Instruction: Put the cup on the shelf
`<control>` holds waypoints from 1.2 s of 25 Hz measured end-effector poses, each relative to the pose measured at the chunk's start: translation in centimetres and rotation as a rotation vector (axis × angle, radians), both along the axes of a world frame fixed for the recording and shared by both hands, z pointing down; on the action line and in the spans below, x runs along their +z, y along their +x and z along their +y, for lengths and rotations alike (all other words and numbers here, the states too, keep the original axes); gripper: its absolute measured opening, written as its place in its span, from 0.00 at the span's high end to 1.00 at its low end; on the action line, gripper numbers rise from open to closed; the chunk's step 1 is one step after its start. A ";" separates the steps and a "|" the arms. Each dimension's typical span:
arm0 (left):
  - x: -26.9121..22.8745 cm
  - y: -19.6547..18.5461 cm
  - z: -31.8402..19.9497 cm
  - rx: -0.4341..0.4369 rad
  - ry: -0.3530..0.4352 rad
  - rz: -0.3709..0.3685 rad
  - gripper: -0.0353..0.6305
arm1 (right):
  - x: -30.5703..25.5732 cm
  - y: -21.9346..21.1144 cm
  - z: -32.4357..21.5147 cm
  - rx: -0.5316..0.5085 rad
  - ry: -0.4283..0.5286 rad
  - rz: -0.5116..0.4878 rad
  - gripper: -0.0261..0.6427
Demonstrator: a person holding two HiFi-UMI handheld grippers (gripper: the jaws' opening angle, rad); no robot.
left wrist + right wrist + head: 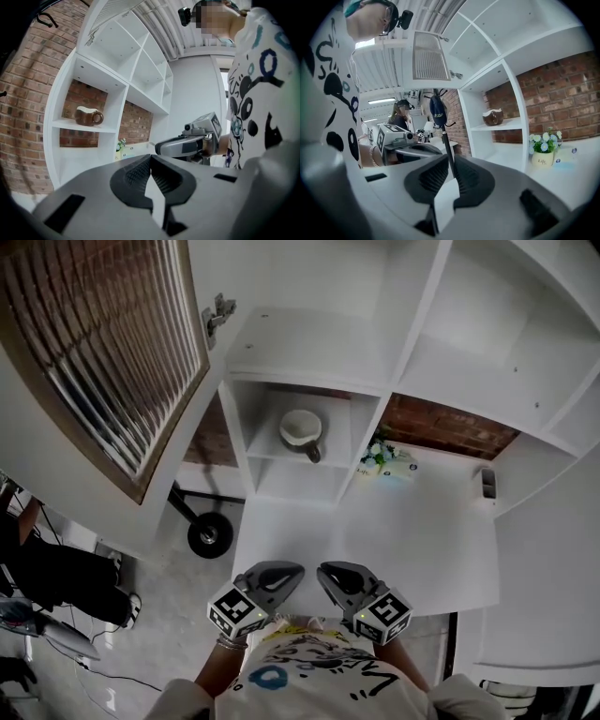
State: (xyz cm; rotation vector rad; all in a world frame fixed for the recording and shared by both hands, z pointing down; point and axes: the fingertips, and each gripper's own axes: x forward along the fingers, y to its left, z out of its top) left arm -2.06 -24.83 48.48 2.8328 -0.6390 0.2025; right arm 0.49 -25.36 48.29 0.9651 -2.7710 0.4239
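Overhead, head view: a white shelf (298, 461) with open compartments, and a white counter (422, 540) jutting out from its foot.
Cup: the cup (301, 430) stands upright in a middle compartment of the shelf, handle turned outward, nothing beside it.
Left gripper: the left gripper (291, 570) is held low in front of the shelf, close to the person's body and well apart from the cup.
Right gripper: the right gripper (328, 572) is just beside the left one, their tips nearly meeting.
Flowers: a small pot of flowers (380, 461) sits on the counter against the shelf's right side.
Door: a ribbed-glass door (103, 352) stands open to the left of the shelf.

Left gripper view: the left gripper (151, 160) fills the bottom, jaws pressed together with nothing between them.
Cup: the brown cup (88, 116) with a pale rim is on its shelf (84, 127) board, brick wall (23, 117) behind.
Right gripper: the right gripper (187, 145) shows side-on to the right of the shelf.

Right gripper view: the right gripper (451, 164) has its jaws closed on each other, holding nothing.
Cup: the cup (492, 117) is on the shelf (499, 127), above and left of the flowers (542, 152).
Left gripper: the left gripper (401, 140) shows to the left, away from the shelf.
Stand: a coat stand (443, 136) with a dark cap rises left of the shelf, with another person beyond it.
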 end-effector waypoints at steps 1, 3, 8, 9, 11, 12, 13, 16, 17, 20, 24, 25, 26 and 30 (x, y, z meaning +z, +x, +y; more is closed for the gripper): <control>0.1 -0.2 0.1 0.003 0.000 0.000 0.92 | 0.0 -0.3 0.2 -0.005 0.003 0.002 0.89; 0.3 -0.6 0.3 0.009 0.002 -0.002 0.92 | -0.1 -1.0 0.7 -0.024 0.007 0.001 0.89; 0.6 -0.8 0.6 0.008 0.000 -0.006 0.92 | -0.4 -2.1 2.4 -0.121 0.029 -0.009 0.91; 0.5 -0.8 0.7 0.006 -0.002 -0.004 0.92 | -0.7 -2.3 2.6 -0.138 0.034 -0.006 0.91; 0.3 -0.7 0.5 0.003 -0.002 0.002 0.92 | -1.3 -2.6 2.6 -0.158 0.047 0.000 0.92; 0.1 -0.6 0.4 -0.001 -0.001 0.008 0.92 | -1.5 -2.7 2.5 -0.164 0.054 0.005 0.92; -0.2 -0.6 0.2 -0.005 0.000 0.015 0.92 | -1.6 -2.7 2.4 -0.169 0.060 0.011 0.92; -0.6 0.1 -0.2 -0.018 0.010 0.024 0.92 | -1.9 -2.1 2.3 -0.182 0.076 0.029 0.92; -0.6 0.4 -0.3 -0.020 0.014 0.023 0.92 | -1.9 -1.9 2.3 -0.184 0.083 0.034 0.92; -0.6 1.0 -0.2 -0.020 0.022 0.008 0.92 | -2.0 -1.1 2.0 -0.183 0.091 0.054 0.92; -1.3 1.5 -0.6 -0.026 0.028 0.011 0.92 | -2.3 0.2 1.2 -0.174 0.099 0.075 0.92; -1.2 1.7 -0.6 -0.027 0.026 0.011 0.92 | -2.3 0.5 1.0 -0.169 0.100 0.074 0.92; -1.1 1.9 -0.7 -0.028 0.026 0.010 0.92 | -2.3 0.8 0.8 -0.165 0.101 0.072 0.92; -0.1 2.6 -0.8 -0.027 0.009 0.007 0.92 | -2.0 1.6 0.5 -0.155 0.112 0.075 0.92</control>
